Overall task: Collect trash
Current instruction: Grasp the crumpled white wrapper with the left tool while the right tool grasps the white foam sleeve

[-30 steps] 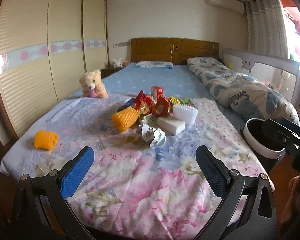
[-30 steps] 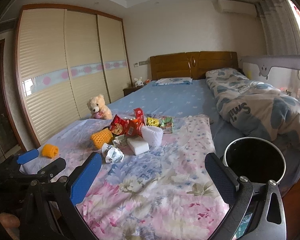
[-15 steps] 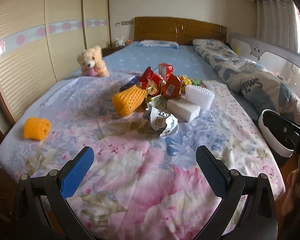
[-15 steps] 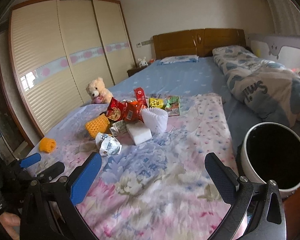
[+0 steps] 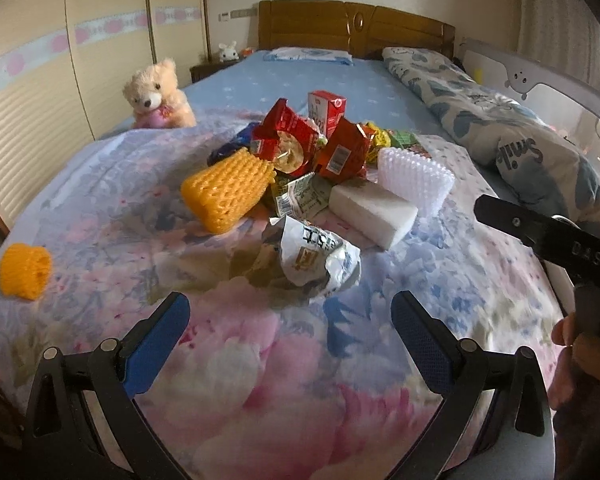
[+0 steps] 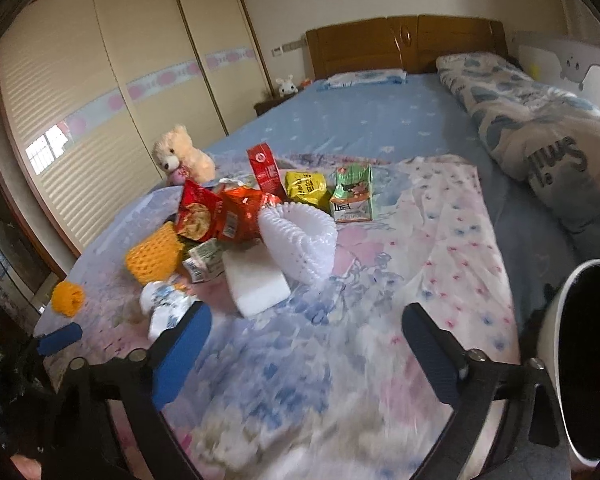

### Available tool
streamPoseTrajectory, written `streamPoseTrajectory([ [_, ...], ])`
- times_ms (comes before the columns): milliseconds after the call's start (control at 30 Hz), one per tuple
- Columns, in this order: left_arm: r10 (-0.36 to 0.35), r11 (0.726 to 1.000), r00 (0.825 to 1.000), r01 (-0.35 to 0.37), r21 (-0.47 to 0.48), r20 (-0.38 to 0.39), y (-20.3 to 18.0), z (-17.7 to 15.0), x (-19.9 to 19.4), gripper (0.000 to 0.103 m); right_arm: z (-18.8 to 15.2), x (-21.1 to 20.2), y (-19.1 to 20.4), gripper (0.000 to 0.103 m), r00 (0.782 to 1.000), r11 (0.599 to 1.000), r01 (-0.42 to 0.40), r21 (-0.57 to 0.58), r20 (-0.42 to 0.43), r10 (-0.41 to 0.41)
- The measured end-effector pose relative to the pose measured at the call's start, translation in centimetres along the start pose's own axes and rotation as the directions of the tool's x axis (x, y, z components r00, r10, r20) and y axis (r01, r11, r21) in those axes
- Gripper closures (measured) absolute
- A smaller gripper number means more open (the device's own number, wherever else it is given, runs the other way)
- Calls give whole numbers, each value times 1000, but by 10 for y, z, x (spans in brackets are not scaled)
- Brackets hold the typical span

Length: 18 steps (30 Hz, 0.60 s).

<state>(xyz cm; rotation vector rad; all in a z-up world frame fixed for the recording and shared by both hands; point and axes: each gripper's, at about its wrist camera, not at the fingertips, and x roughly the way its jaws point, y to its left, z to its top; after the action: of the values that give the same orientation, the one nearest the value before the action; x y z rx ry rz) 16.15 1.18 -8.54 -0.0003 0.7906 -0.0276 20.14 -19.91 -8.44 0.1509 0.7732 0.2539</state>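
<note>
two grippers are in view over the foot end of the bed, both with jaws spread wide and nothing between them. the left gripper hangs just short of a crumpled silver wrapper, the piece of trash lying nearest the foot edge. beyond it, toward the middle of the bed, sits the main heap: an orange foam net, a white foam block, a white foam sleeve, red snack packets and a red carton. a second orange net lies apart near the left edge. the right gripper hovers over bare floral cover, with the white bin just off the right edge. judged step: approach for the first pick. the next move calls for lowering the left jaws astride the wrapper and closing; the thin foil may slip or crush.
</note>
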Motion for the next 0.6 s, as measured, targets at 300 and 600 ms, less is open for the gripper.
streamPoseTrajectory([
  [300, -32, 998, 996, 28, -53, -87, 7, 11, 42, 16, 24, 59, -8, 16, 996, 999, -47, 24, -76, 48],
  [600, -107, 994, 986, 101, -52, -129, 8, 6, 50, 86, 29, 84, -7, 80, 992, 996, -74, 41, -99, 78],
])
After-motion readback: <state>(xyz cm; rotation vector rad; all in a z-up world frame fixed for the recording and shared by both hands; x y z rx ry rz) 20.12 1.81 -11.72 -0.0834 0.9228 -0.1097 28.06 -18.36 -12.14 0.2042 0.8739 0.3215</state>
